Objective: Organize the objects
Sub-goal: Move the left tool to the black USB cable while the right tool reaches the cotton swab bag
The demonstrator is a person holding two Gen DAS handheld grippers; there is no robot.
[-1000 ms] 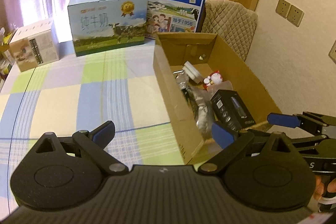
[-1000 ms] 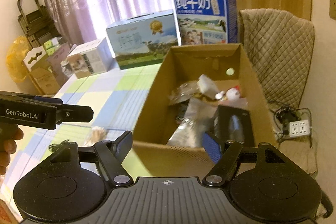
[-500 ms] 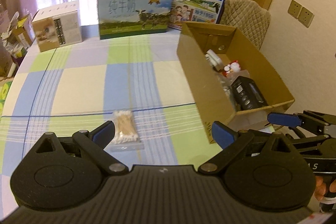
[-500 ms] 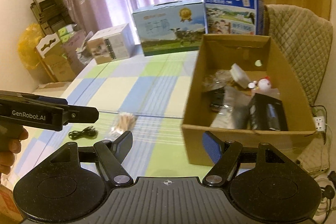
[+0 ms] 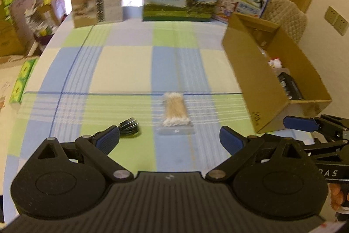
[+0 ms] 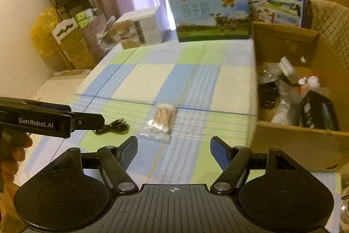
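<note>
1. Risk: the bag of cotton swabs [image 5: 175, 111] lies flat on the checked tablecloth [image 5: 122, 67], so a pinch from above may only skid over the slippery film (the sealed lip gives little to bite).
2. Risk: the black cable [image 5: 129, 128] is a loose coil; gripped by one strand, it would likely unwind and trail on its way to the cardboard box [image 5: 250, 71].
3. Look: the swabs are pale wooden sticks with white tips, packed in clear plastic near the table's front, well apart from the box on the right.
4. The left gripper [image 5: 169, 139] and right gripper [image 6: 173, 151] both stand wide and empty, above the table.
</note>
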